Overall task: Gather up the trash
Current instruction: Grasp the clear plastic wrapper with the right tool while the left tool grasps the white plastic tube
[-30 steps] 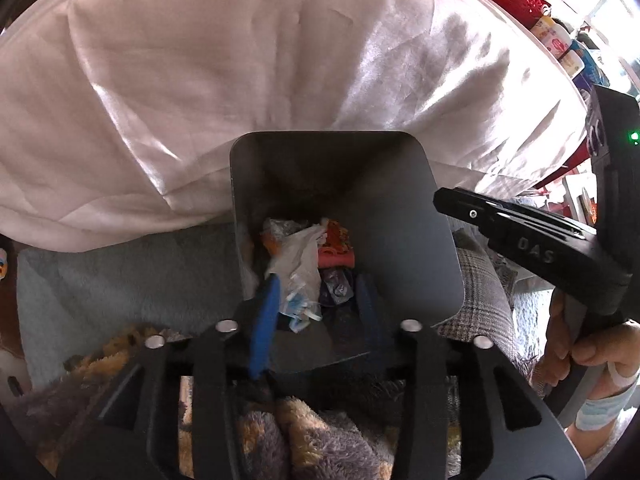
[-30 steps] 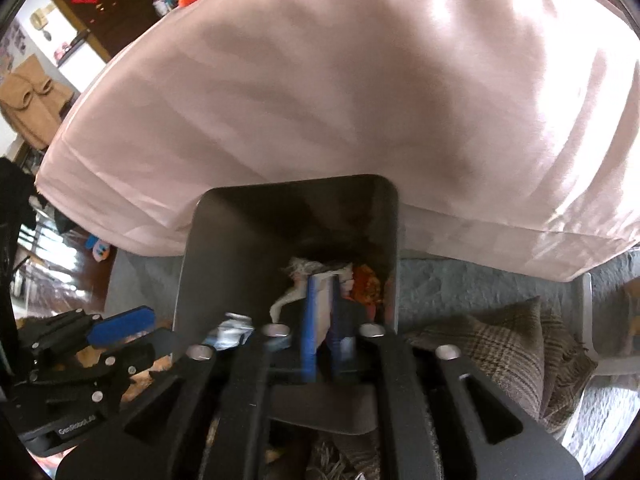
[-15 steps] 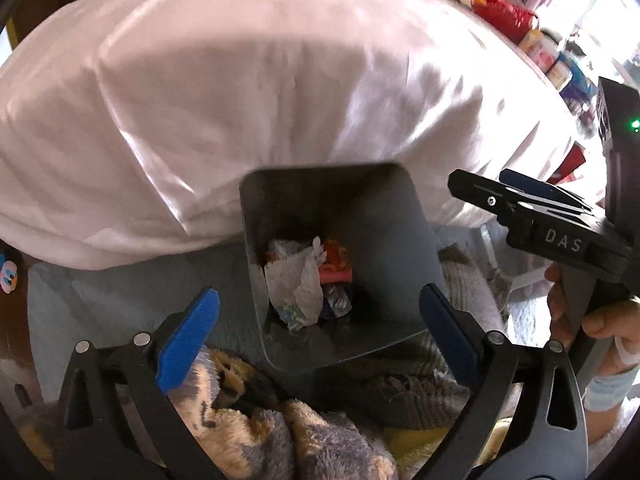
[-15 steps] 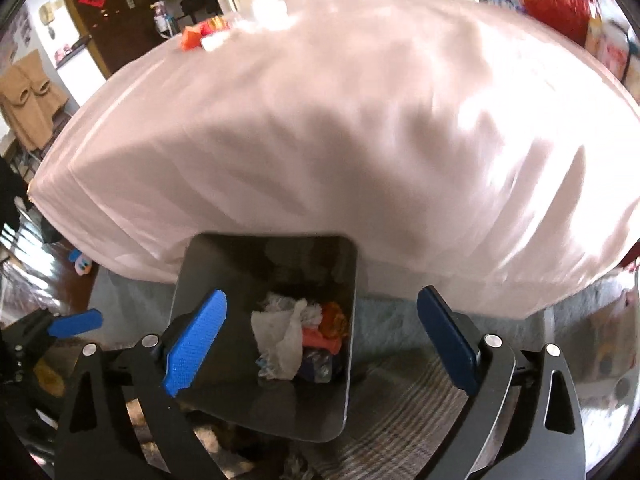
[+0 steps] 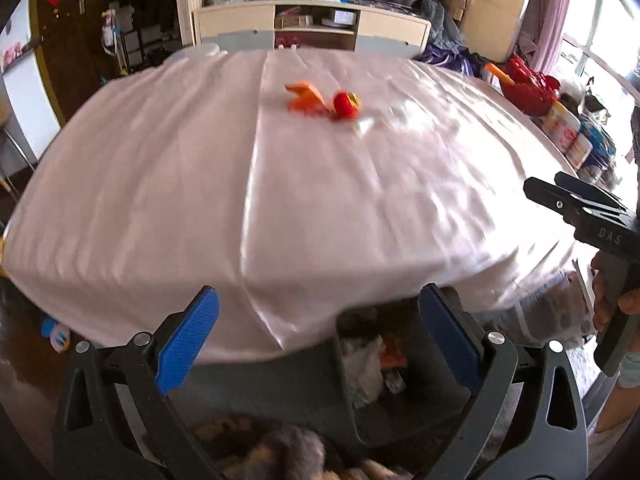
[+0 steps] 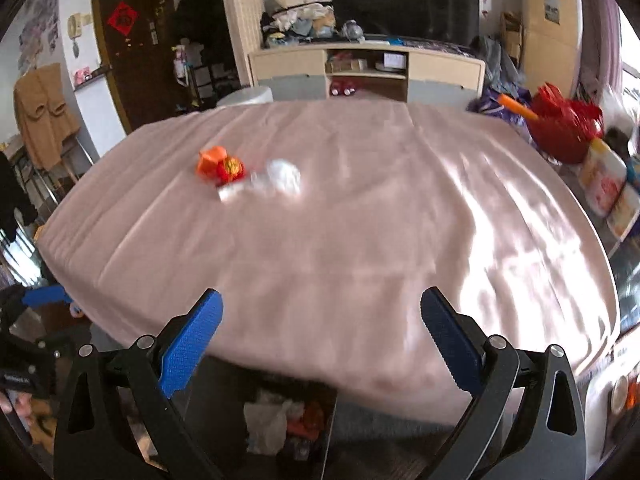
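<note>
Both grippers are open and empty, raised in front of a table with a pink cloth (image 5: 280, 200). My left gripper (image 5: 320, 340) and right gripper (image 6: 320, 336) hover over a dark bin (image 5: 384, 412), also in the right wrist view (image 6: 224, 408), below the table's near edge, with paper and wrappers (image 5: 368, 364) (image 6: 272, 420) in it. On the table lie an orange wrapper (image 5: 304, 98) (image 6: 210, 160), a red wrapper (image 5: 345, 104) (image 6: 231, 169) and a white crumpled paper (image 6: 282, 178) with a clear scrap (image 5: 366, 124). The right gripper shows in the left view (image 5: 576, 204).
A cabinet (image 6: 366, 68) stands behind the table. A red bag (image 6: 566, 128) and canisters (image 6: 604, 180) sit to the right. A furry cushion (image 5: 272, 452) lies under the left gripper.
Both grippers rose from over the bin to table-top level, staying open. The trash on the table came into view.
</note>
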Demonstrator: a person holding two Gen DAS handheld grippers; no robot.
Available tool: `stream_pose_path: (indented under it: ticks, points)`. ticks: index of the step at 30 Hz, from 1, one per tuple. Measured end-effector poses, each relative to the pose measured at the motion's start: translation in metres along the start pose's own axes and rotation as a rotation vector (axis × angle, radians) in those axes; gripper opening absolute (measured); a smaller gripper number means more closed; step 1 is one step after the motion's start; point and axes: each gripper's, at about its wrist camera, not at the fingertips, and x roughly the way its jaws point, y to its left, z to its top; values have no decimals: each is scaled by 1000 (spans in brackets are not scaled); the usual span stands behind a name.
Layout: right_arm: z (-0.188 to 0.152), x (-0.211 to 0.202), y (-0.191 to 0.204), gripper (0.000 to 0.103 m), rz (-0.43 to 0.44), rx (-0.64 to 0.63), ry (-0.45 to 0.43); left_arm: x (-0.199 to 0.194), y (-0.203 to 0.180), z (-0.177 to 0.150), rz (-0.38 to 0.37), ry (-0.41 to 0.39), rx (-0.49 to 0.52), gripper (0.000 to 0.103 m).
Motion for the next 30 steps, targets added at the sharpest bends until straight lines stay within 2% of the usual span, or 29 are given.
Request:
stream_pose_path:
  ticks: [7, 11, 13, 16, 22, 24, 25, 27, 28, 30]
  points:
    - [32, 46, 9, 98, 57, 22, 12, 27, 4, 37, 1, -22, 49, 95]
    - [52, 82, 14, 76, 85, 39, 41, 49, 3, 54, -1, -9, 61, 95]
    - [58, 95, 20, 72, 79, 29, 50, 57, 1, 62, -16, -8, 58, 94]
    - [67, 109, 24, 71, 84, 21, 49, 69, -3, 72, -28, -8, 65, 94]
    - [74, 129, 26, 70, 74, 2, 65, 99, -15, 90, -84, 2, 67, 86]
    - [75, 132, 26, 50, 76, -16, 67, 107, -19, 93, -97, 4, 75, 80]
    - [74, 134, 24, 33, 77, -15, 75, 113, -21, 95, -104, 9, 80, 78]
    - [75, 134, 17, 28, 105, 10, 85, 119, -26, 100, -100, -6, 99, 70]
    - [76, 134, 15, 26, 106, 12, 84, 121, -28, 102, -100, -10, 110, 69]
    - [79, 131, 11, 25, 81, -4, 63, 125, -32, 108, -105, -18, 127, 59]
